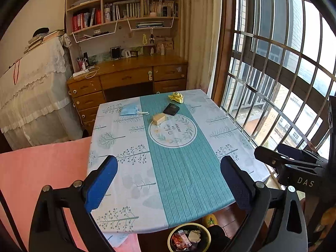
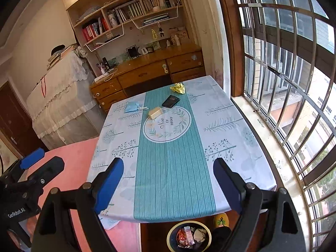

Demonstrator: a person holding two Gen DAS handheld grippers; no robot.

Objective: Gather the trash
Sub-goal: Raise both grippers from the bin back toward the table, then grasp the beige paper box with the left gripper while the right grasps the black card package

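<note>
Daylight from a barred window (image 1: 273, 63) at the right of the left wrist view falls on a table (image 1: 241, 147) under a patterned cloth. The left gripper (image 1: 169, 180) is seen spread wide, with nothing between its jaws. Four items lie in the upper middle: a yellow wrapper (image 1: 176, 97), a black wallet (image 1: 171, 109), a tan block (image 1: 159, 118) and a blue mask (image 1: 128, 110). A bin (image 1: 189, 239) with trash already inside is seen at the bottom edge, below the near table edge.

In the right wrist view the right gripper (image 2: 168, 184) is likewise spread and empty. A fresh pick-up appears due next; a long forward reach is called for. Open cloth lies between.
</note>
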